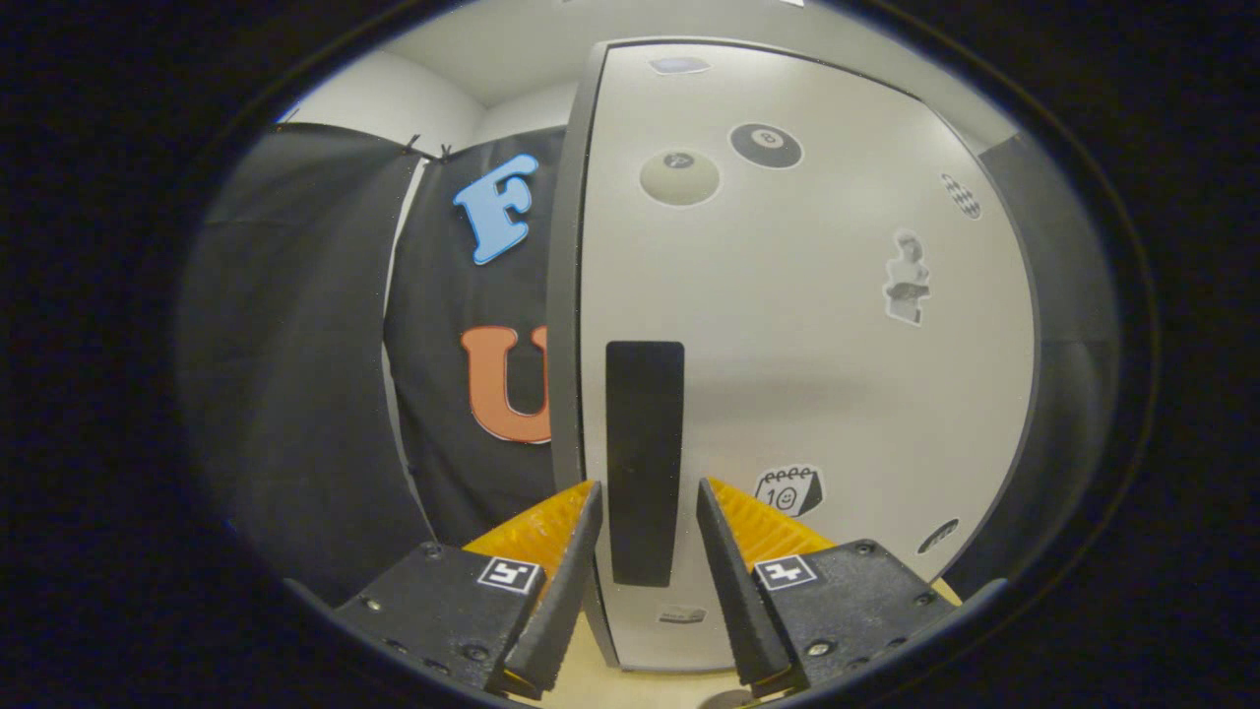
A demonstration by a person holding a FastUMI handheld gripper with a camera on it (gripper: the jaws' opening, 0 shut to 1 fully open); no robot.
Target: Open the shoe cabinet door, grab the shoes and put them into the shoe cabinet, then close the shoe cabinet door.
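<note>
A pale shoe cabinet door (pixel 787 325), dotted with stickers, stands just ahead of the claw (pixel 648 492) and appears closed, its left edge running beside the black cloth wall (pixel 295 374) of the booth. A tall dark handle (pixel 644 433) is set near that left edge, and the claw's two fingers (pixel 581 532) are spread apart to either side of its lower part, gripping nothing; whether either finger touches the handle cannot be told. By the look of it, the first step of the task is in hand: lining up on the handle to open the door. The next move seems to call for bringing the fingers in on the handle and drawing the door outward, with care that the grip does not slip off the smooth dark strip. A strip of light wooden surface (pixel 640 684) runs under the cabinet's foot, between the fingers. White walls and ceiling (pixel 433 98) rise above the cloth. Among the stickers are a black billiard ball (pixel 766 145) near the top and a small calendar (pixel 788 490) beside the right finger.
</note>
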